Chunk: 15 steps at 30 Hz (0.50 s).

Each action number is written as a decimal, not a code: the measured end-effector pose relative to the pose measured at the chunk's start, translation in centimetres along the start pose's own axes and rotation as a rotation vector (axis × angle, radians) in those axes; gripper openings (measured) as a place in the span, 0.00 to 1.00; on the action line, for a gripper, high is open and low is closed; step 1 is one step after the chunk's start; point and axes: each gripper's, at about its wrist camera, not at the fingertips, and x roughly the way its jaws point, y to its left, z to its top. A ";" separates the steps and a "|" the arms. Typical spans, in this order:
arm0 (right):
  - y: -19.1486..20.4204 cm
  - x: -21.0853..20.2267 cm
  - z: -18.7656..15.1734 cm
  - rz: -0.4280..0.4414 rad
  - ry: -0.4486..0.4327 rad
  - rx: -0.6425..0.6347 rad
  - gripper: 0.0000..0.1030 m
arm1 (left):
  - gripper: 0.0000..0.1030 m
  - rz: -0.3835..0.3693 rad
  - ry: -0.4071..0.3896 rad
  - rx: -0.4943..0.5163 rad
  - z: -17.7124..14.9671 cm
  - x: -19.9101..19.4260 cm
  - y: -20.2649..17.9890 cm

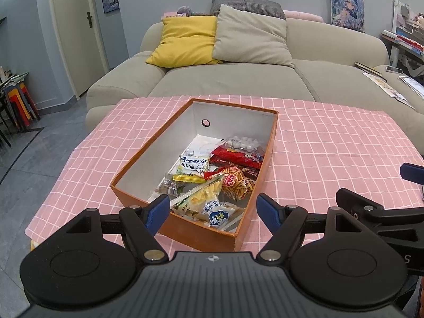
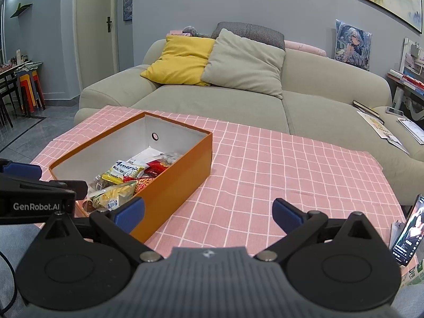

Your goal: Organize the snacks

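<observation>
While your tongs hang over the near edge, the grey sofa (image 1: 238, 84) fills the back, well beyond both of them, with a yellow cushion (image 1: 185, 41) and a beige cushion (image 1: 251, 37) on it. Closer in you've got the pink checked tablecloth (image 2: 265, 172) spreading under everything. Your orange box (image 1: 148, 159) sits right ahead of your left gripper (image 1: 213, 209), off to the left of your right gripper (image 2: 208, 213). Both pairs of blue fingers are spread wide, holding nothing. All the snacks (image 1: 222, 180) are piled inside the box, mostly at the end nearest your left tongs. Smallest bit: a phone (image 2: 408, 230) stands propped just right of your right one.
</observation>
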 end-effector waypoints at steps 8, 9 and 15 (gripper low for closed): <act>-0.1 0.1 0.0 -0.002 -0.003 0.001 0.96 | 0.84 0.000 -0.006 0.007 0.0 -0.1 0.0; -0.1 0.1 0.0 -0.001 -0.004 0.002 0.96 | 0.84 -0.001 -0.006 0.007 0.1 -0.2 0.0; -0.2 0.1 -0.1 -0.001 -0.007 -0.001 0.96 | 0.84 -0.004 -0.006 0.011 0.1 -0.3 0.1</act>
